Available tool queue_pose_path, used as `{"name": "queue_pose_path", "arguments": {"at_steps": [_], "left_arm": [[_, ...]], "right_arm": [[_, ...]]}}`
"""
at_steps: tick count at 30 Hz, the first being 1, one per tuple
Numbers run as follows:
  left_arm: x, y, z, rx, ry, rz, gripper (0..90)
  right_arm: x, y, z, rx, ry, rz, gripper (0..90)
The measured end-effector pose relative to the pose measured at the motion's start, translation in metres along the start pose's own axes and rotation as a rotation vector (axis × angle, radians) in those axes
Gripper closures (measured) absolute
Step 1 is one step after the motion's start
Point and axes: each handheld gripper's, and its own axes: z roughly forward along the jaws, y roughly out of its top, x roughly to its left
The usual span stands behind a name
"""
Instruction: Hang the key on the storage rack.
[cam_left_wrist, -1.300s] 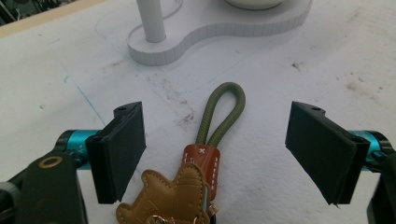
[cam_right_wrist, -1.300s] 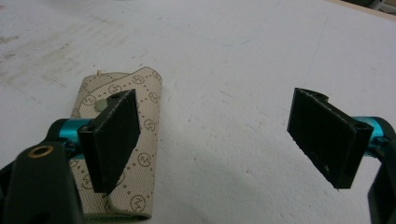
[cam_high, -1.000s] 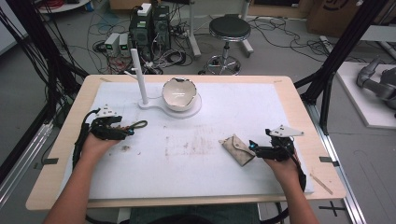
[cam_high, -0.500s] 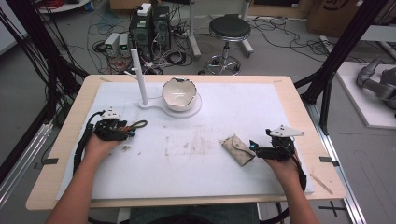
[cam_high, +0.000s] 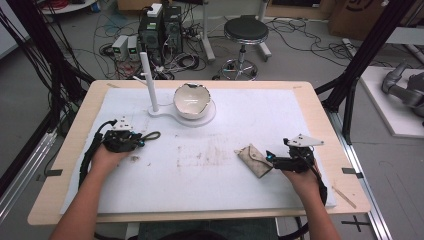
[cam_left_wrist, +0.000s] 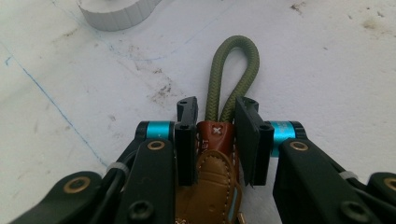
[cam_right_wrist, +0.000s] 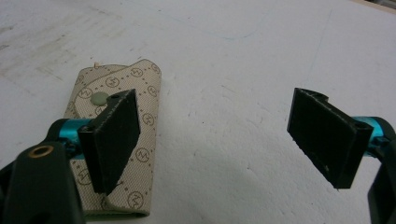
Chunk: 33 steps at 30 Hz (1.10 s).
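My left gripper (cam_left_wrist: 215, 109) is shut on a key strap (cam_left_wrist: 215, 137), gripping its red-brown leather collar. The strap's olive cord loop (cam_left_wrist: 236, 60) sticks out past the jaws and lies on the white mat. From above, the left gripper (cam_high: 134, 140) sits at the mat's left with the loop (cam_high: 151, 135) pointing right. My right gripper (cam_right_wrist: 219, 126) is open with nothing between its jaws. A beige patterned pouch (cam_right_wrist: 140, 98) lies flat by its left jaw, partly hidden behind it. In the high view the right gripper (cam_high: 272, 159) almost touches the pouch (cam_high: 252, 160).
A cracked white bowl (cam_high: 191, 100) rests on a white stand base (cam_high: 210, 116) with an upright post (cam_high: 149, 82) at the back centre. The white mat (cam_high: 210, 175) has dirty smudges in the middle. A stool and cables are beyond the table.
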Motion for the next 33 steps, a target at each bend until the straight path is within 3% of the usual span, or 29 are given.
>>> {"name": "queue_pose_path", "arguments": {"at_steps": [1, 2, 6, 7, 9, 14, 25, 33], "left_arm": [[0.0, 0.0, 0.0, 0.002, 0.001, -0.002, 70.6], [0.001, 0.001, -0.004, -0.01, 0.027, -0.006, 70.9], [0.006, 0.004, -0.019, -0.113, 0.048, -0.064, 71.1], [0.006, 0.004, -0.019, -0.113, 0.048, -0.064, 71.1], [0.008, 0.006, -0.032, -0.185, 0.062, -0.101, 71.1], [0.006, 0.017, -0.051, -0.274, 0.074, -0.092, 71.1], [-0.004, 0.051, -0.072, -0.388, 0.116, -0.071, 71.1], [-0.001, 0.075, -0.084, -0.421, 0.148, -0.075, 71.2]], "right_arm": [[0.0, 0.0, 0.0, 0.0, 0.002, 0.001, 17.4], [0.001, 0.0, -0.001, -0.002, 0.001, -0.004, 17.4], [-0.001, 0.0, -0.001, -0.004, -0.001, 0.003, 17.4], [-0.001, 0.0, -0.001, -0.004, -0.001, 0.003, 17.4], [-0.001, 0.0, 0.0, -0.004, -0.001, 0.004, 17.4], [0.001, 0.002, 0.002, -0.001, 0.005, -0.008, 17.4], [0.0, 0.003, 0.003, -0.006, 0.0, 0.005, 17.4], [0.0, 0.005, 0.005, -0.008, 0.002, 0.006, 17.4]]}}
